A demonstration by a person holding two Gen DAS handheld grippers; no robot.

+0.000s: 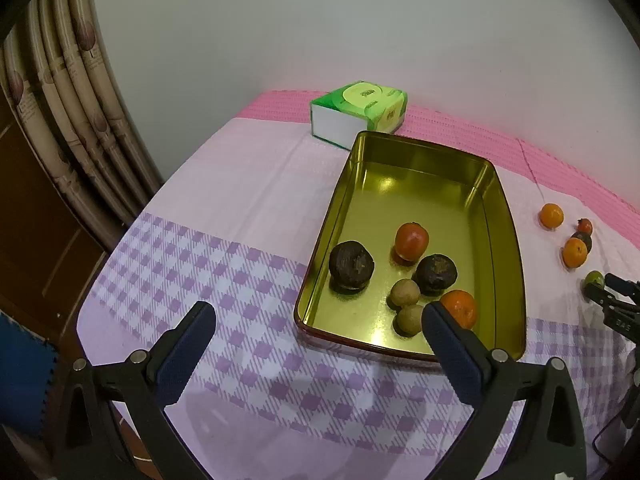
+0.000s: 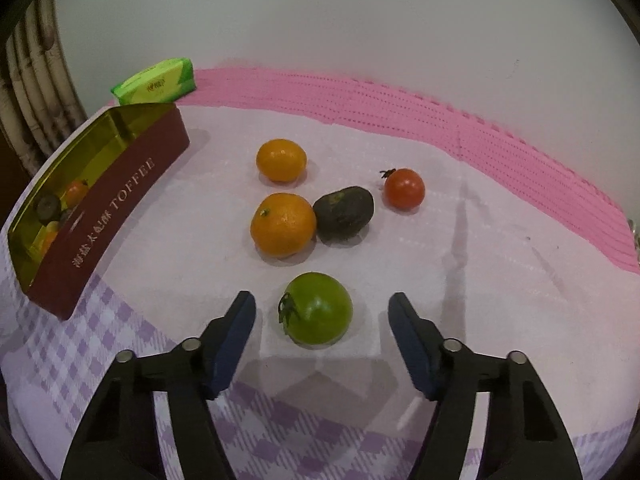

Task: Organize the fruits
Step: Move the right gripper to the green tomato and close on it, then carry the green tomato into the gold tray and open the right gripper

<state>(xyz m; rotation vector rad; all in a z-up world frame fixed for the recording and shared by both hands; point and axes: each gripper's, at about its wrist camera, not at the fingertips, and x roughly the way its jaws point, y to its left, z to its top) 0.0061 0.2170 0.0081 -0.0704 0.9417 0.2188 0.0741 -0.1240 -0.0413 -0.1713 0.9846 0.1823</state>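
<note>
Left tool [image 1: 318, 322]: tilting steeply down over the near edge of the tin [image 1: 516, 280], jaws standing wide, gripping nothing; its right finger [image 1: 452, 354] overlapping the tin's near rim in view.

Tin lying on the checked cloth [image 1: 224, 280] of the bench, holding a red tomato [image 1: 412, 241], two dark fruits [image 1: 352, 267], two small tan fruits [image 1: 405, 293] and an orange [image 1: 460, 308].

Right tool [image 2: 322, 312]: also pointing steeply down, jaws partly spread, straddling the green tomato [image 2: 317, 309]; pads showing clear gaps on both sides, touching nothing.

Green tomato sitting on the cloth, well right of the tin. Beyond it: two oranges [image 2: 283, 225], a dark fruit [image 2: 344, 213] touching the nearer orange, a second red tomato [image 2: 404, 189] slightly apart.

Tissue pack [image 1: 360, 114] lying behind the tin.
</note>
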